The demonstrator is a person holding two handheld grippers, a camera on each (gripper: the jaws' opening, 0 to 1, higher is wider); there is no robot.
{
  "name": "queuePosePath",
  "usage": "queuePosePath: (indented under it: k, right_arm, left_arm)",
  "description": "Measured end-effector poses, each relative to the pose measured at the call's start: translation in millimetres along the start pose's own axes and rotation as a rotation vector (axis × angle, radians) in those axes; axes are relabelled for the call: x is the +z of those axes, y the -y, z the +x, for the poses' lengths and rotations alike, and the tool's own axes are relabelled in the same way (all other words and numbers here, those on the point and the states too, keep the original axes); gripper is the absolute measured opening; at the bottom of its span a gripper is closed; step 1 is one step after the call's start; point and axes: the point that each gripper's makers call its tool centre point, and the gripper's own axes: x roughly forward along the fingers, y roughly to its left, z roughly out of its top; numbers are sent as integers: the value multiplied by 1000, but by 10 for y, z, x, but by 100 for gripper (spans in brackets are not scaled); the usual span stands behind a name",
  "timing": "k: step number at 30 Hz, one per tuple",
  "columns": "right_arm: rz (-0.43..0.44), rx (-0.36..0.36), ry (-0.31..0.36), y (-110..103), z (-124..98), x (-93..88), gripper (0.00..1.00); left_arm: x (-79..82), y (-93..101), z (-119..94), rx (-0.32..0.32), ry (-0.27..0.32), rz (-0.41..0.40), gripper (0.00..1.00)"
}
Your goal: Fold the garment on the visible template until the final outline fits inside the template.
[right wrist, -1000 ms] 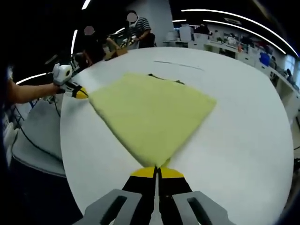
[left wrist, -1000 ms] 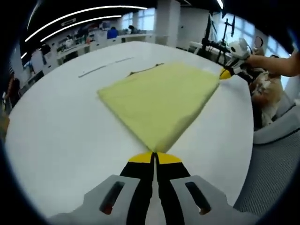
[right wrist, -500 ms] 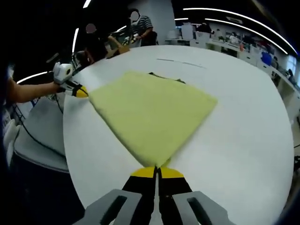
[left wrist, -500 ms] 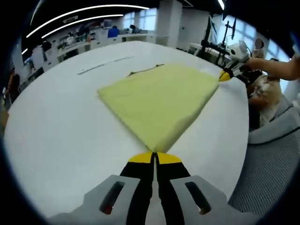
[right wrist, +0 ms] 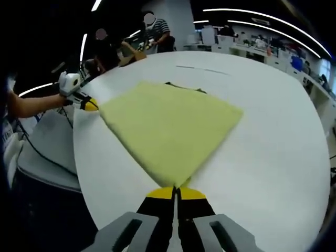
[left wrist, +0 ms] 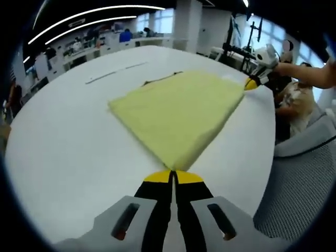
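Centrally, a folded yellow garment (left wrist: 181, 110) lies flat on the white bench (left wrist: 68, 152). Left tongs (left wrist: 173, 176) pinch its near corner, pressed together; right tongs (right wrist: 175, 191) likewise clamp another corner. Dark template lines (left wrist: 118, 72) show upper left.

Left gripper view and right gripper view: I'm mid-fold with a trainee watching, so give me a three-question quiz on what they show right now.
1. True or false: the left gripper is shut on a corner of the yellow garment.
2. What does the right gripper hold? A) a dark strap B) a corner of the yellow garment C) nothing
3. Fill in: the garment lies spread on a ____ table.

Key
1. True: its jaws meet on the near corner.
2. B: the jaws are closed on the corner, and the left gripper pinches the corner at the far left of the right gripper view.
3. White.
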Motion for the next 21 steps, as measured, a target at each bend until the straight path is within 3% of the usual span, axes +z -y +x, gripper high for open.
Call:
queuePosePath:
  k: [15,19,21]
  right_arm:
    - [14,18,-2,-53,-40,-57,0]
    - [41,28,25,-57,-74,-28,0]
    - [67,31,45,-61,-88,6,0]
  left_arm:
    - [-47,91,-42,0,-20,45,0]
    - [-37,92,-68,15,-22,-42,0]
    - [-6,90,-85,14,6,-94,0]
